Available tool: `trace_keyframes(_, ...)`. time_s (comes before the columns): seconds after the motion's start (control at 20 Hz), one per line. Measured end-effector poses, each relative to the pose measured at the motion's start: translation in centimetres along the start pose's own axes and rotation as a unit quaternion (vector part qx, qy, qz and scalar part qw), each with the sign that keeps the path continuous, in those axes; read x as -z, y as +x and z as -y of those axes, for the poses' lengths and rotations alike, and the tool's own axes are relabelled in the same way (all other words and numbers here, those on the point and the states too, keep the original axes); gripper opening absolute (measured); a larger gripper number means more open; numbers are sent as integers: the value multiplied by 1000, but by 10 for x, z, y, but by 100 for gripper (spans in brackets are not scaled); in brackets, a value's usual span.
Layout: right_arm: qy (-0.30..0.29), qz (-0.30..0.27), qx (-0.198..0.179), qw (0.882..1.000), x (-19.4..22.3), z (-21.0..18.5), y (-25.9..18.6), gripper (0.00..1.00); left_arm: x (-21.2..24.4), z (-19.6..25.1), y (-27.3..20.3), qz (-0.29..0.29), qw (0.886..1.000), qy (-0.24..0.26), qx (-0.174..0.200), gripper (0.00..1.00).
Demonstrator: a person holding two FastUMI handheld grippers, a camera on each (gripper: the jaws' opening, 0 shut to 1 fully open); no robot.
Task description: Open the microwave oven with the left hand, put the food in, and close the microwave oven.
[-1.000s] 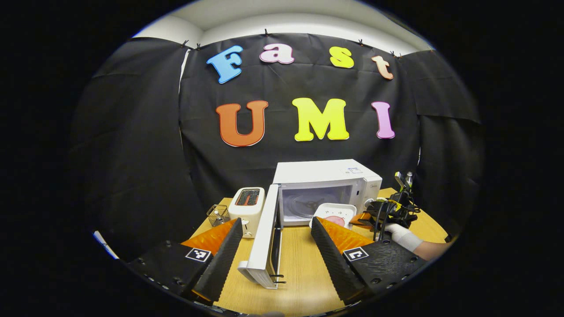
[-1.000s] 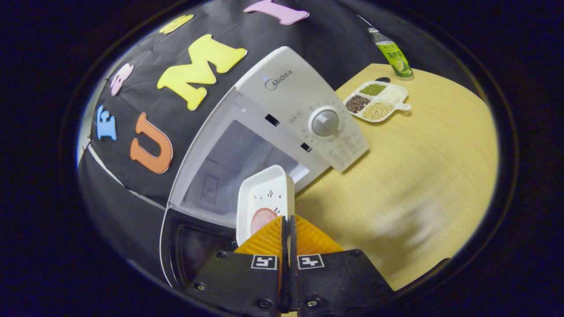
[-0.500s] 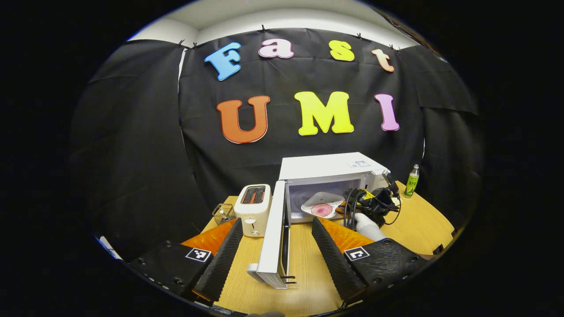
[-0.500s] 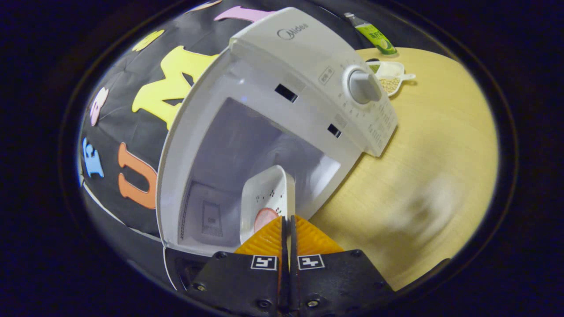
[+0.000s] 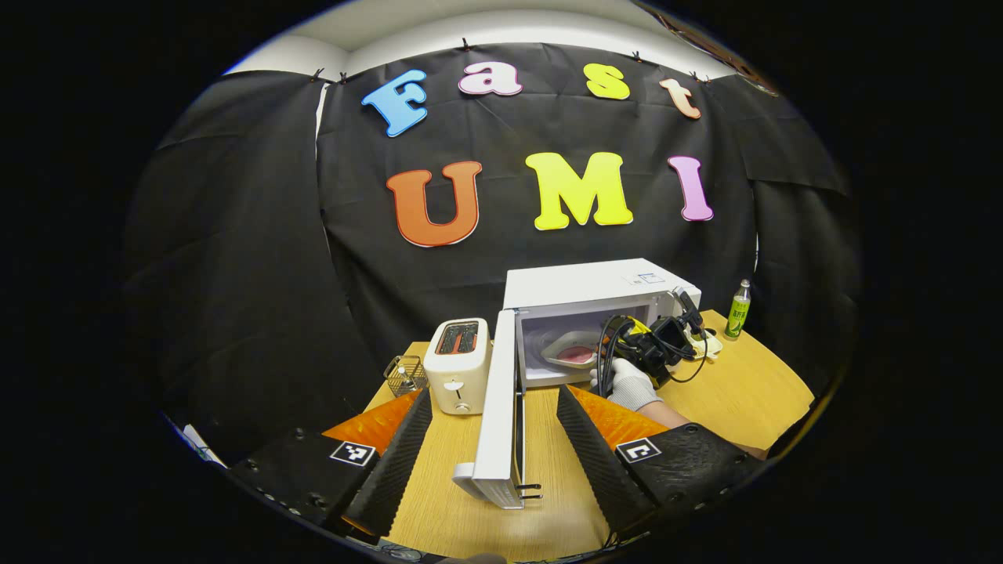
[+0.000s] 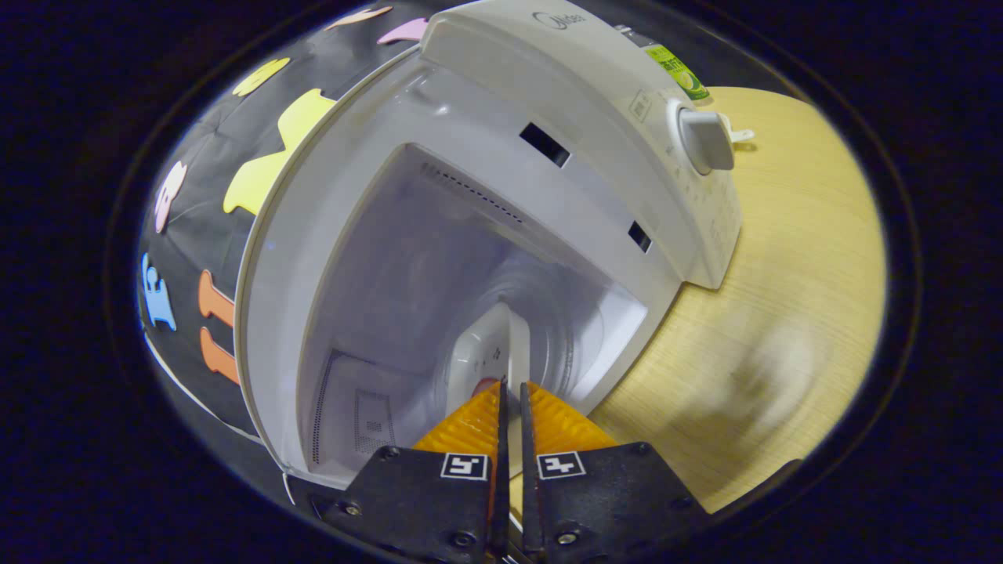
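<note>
**Tray carried past the door frame, now inside the cavity**

Half a second back, held just at the mouth of the microwave (image 5: 599, 313); a second back, well short of it, out over the table (image 5: 729, 392). Now pushed in past the front frame, with the cavity walls wrapping around the tray (image 6: 492, 354) in the right gripper view. Means the "put the food in" step is nearly finished, by the look of it; only the set-down and release remain, then the closing.

Right gripper (image 6: 510, 385): clenched on the near rim of the tray, fingers almost together with the rim pinched between them. Tray straight ahead of the fingertips, reaching forward and deeper into the cavity, the pink food (image 6: 484, 386) just beyond the tips. Hard to tell whether the tray already rests on the cavity floor or hangs slightly above it.

Left gripper (image 5: 492, 395): spread wide, grasping nothing. Open door (image 5: 501, 423) standing edge-on between its two fingers, not touching either. Microwave farther ahead and a little to the right, the tray (image 5: 572, 354) visible inside it, with the gloved hand (image 5: 631, 384) at the opening. Toaster (image 5: 457, 364) ahead and just left of the door.

Likely next need for the left side: a push on the door once the right gripper is clear.
</note>
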State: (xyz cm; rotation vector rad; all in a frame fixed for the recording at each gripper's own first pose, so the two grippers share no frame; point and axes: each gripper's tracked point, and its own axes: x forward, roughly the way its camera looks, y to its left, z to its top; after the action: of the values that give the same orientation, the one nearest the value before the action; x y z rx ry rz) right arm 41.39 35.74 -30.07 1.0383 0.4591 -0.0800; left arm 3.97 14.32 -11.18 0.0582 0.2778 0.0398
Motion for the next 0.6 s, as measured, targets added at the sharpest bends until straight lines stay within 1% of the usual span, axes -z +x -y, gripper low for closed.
trace_keyframes(0.05,5,0,-11,1000,1,-6,-3,1,0,-2,-1,1,1000,3,-1,96)
trace_keyframes(0.1,7,-4,-22,1000,1,-11,-7,14,0,-5,-2,2,1000,5,-4,95)
trace_keyframes(0.15,-5,-8,-25,1000,1,-11,-12,43,-1,-8,-3,4,1000,5,-6,95)
trace_keyframes(0.2,-28,-10,-20,999,1,-10,-18,52,-3,-9,-3,8,1000,3,-8,95)
trace_keyframes(0.25,-46,-7,-16,999,-4,-9,-26,82,-6,-11,-4,11,1000,2,-10,95)
trace_keyframes(0.3,-56,2,-23,998,-9,-15,-34,87,-8,-13,-5,13,1000,0,-11,95)
trace_keyframes(0.4,-82,4,-25,996,-20,-18,-53,91,-13,-14,-7,18,1000,-2,-11,95)
trace_keyframes(0.45,-90,5,-27,996,-26,-19,-60,80,-13,-14,-7,20,1000,-2,-11,95)
trace_keyframes(0.5,-100,3,-28,995,-31,-19,-68,92,-14,-16,-8,22,1000,-2,-12,95)
trace_keyframes(0.6,-127,-7,-30,991,-43,-18,-86,95,-18,-19,-8,29,999,-1,-16,95)
